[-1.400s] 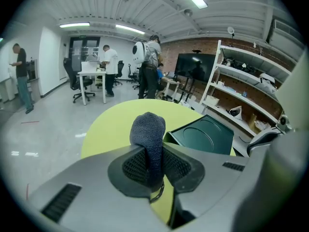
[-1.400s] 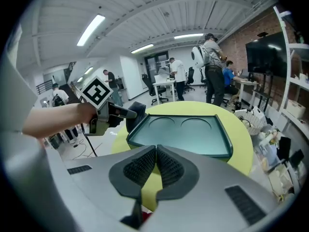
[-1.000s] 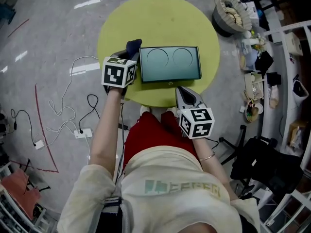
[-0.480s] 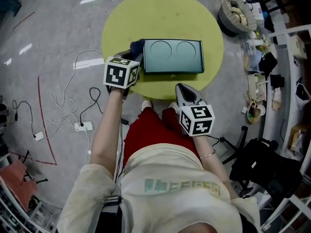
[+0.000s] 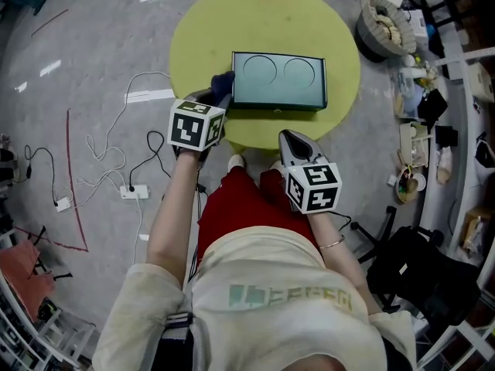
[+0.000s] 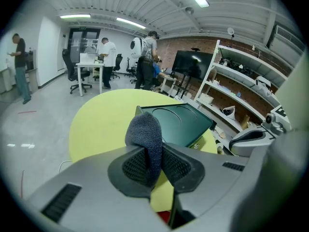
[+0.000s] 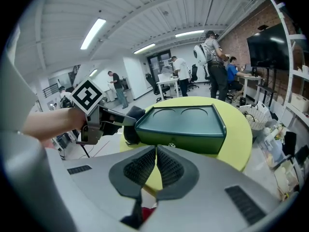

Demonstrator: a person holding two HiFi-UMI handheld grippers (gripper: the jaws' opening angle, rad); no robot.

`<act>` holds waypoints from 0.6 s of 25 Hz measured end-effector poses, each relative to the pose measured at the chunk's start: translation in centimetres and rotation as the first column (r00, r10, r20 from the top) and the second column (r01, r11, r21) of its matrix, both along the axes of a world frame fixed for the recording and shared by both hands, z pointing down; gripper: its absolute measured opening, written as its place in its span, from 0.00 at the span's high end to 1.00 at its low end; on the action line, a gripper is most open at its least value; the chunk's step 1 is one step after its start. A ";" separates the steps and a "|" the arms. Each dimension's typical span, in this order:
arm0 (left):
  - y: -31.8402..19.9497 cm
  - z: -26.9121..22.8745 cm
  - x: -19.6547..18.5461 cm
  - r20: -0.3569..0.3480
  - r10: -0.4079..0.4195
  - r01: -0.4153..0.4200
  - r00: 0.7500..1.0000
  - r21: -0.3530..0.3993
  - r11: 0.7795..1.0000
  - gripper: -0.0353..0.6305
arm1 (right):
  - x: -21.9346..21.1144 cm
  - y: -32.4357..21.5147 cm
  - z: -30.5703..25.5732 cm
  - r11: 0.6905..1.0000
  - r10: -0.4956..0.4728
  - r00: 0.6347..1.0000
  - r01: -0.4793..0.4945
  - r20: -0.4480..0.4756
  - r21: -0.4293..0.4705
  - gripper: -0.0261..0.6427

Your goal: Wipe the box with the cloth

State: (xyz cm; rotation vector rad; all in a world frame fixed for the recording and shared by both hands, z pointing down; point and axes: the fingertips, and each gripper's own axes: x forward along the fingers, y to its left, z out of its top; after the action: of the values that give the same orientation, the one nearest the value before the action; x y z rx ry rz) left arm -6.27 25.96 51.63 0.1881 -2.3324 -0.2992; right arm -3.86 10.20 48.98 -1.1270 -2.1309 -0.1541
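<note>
A dark green box (image 5: 280, 81) with two round recesses in its top lies on the round yellow-green table (image 5: 255, 22). My left gripper (image 5: 216, 93) is shut on a dark blue cloth (image 5: 223, 82), which is pressed against the box's left end. In the left gripper view the cloth (image 6: 146, 134) sticks up from between the jaws just short of the box (image 6: 181, 124). My right gripper (image 5: 288, 137) hangs shut and empty at the table's near edge, apart from the box. The right gripper view shows the box's front wall (image 7: 186, 122) and the cloth (image 7: 129, 129) at its left corner.
White and black cables (image 5: 116, 176) and a power strip (image 5: 133, 191) lie on the floor at left. A round basket (image 5: 384, 22) and cluttered shelves stand at right, with a black chair (image 5: 418, 261) nearer. Several people stand far behind the table.
My left gripper has slid the cloth a little nearer along the box's left end. The right gripper has hardly moved. The head view has shifted slightly.
</note>
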 end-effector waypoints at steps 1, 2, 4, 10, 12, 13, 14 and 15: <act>-0.3 0.0 0.3 -0.002 -0.005 0.005 1.000 0.000 1.000 0.85 | 0.0 -0.2 0.0 1.000 -0.005 1.000 0.005 0.000 -0.001 0.90; -0.5 0.0 0.5 -0.004 -0.009 0.009 1.000 0.000 1.000 0.85 | 0.1 -0.4 0.0 1.000 -0.011 1.000 0.011 -0.001 -0.003 0.90; -1.0 -0.1 1.2 -0.008 -0.018 0.018 1.000 -0.001 1.000 0.85 | 0.2 -0.6 -0.1 1.000 -0.024 1.000 0.024 -0.002 -0.006 0.90; -2.8 -0.3 2.9 -0.024 -0.049 0.049 0.999 -0.014 0.999 0.85 | 0.3 -1.9 -0.1 0.998 -0.056 0.998 0.056 -0.010 -0.021 0.90; -3.5 -0.2 3.6 -0.034 -0.057 0.057 0.998 -0.013 0.998 0.85 | 0.2 -2.3 0.1 0.998 -0.064 0.998 0.063 -0.015 -0.027 0.90; -3.9 -0.1 4.0 -0.039 -0.059 0.058 0.997 -0.013 0.998 0.85 | 0.1 -2.6 0.1 0.997 -0.066 0.998 0.066 -0.016 -0.030 0.90; -4.5 -0.2 4.3 -0.045 -0.059 0.058 0.997 -0.012 0.998 0.85 | 0.0 -2.8 0.1 0.997 -0.068 0.998 0.067 -0.018 -0.035 0.90; -5.1 -0.3 4.6 -0.050 -0.056 0.056 0.997 -0.010 0.998 0.85 | -0.2 -3.0 0.0 0.997 -0.068 0.998 0.067 -0.019 -0.041 0.90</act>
State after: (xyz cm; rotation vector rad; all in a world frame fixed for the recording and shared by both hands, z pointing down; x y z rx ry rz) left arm -1.65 20.83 51.34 0.1096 -2.2912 -0.3180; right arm -4.03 7.20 49.00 -1.2197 -2.0877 -0.1313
